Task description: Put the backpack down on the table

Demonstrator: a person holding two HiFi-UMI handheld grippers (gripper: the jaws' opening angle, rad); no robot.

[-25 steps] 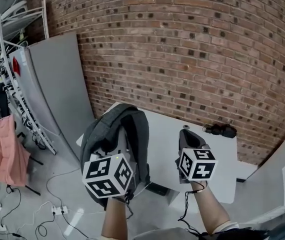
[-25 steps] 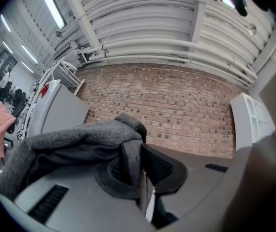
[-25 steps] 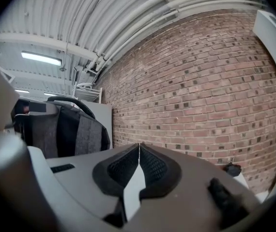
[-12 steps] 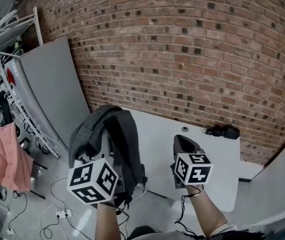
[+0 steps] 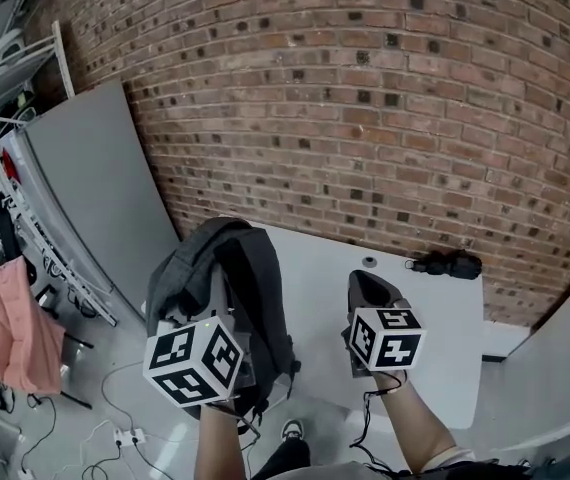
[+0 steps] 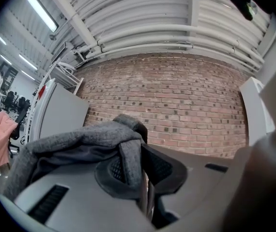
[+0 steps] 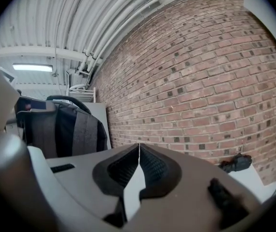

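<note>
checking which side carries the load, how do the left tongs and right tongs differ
The left tongs are shut on the backpack's grey strap; the right tongs are shut on nothing. The backpack hangs from the left tongs; the right tongs sit free over the white table. Both bear marker cubes.

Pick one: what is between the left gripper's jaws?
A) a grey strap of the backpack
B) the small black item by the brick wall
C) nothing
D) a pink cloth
A: in the left gripper view, the left gripper has its jaws closed on a grey fabric strap that runs up into the backpack.
</note>
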